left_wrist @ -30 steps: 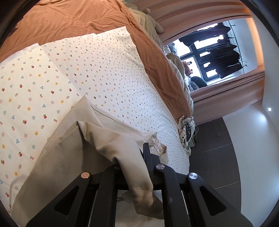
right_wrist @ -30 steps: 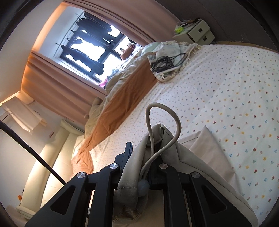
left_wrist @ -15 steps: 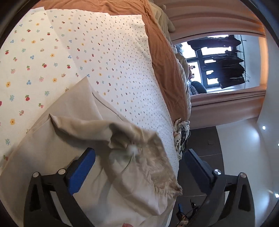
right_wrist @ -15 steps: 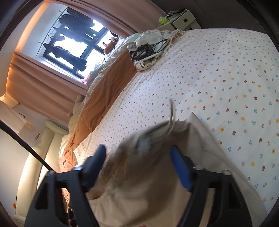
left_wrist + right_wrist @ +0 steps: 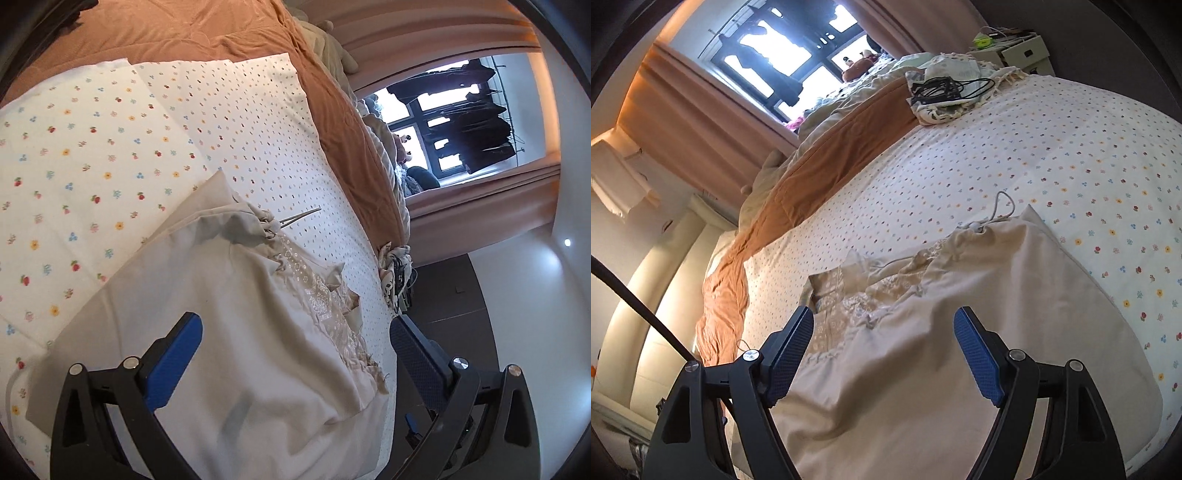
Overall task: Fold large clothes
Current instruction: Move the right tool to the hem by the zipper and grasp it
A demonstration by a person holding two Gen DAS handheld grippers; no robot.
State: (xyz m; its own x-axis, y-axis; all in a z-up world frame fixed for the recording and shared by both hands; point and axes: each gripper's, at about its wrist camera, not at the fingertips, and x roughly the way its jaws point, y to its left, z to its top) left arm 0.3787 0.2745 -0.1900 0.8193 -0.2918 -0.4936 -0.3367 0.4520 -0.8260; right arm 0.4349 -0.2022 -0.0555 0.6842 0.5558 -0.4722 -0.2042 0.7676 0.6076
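Floral bedsheet [image 5: 110, 147]: beige garment [image 5: 240, 350] (loose) between spread left gripper [image 5: 295, 339]

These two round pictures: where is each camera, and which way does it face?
Left wrist view: sits on the left tongs, looking along their open blue-padded fingers over the beige garment on the flowered bed sheet, window to the right.
Right wrist view: sits on the right tongs, also open, looking over the beige garment towards the window at upper left.
Shared: the garment, its drawstring, the sheet, the orange blanket; only tongs show, no hands.
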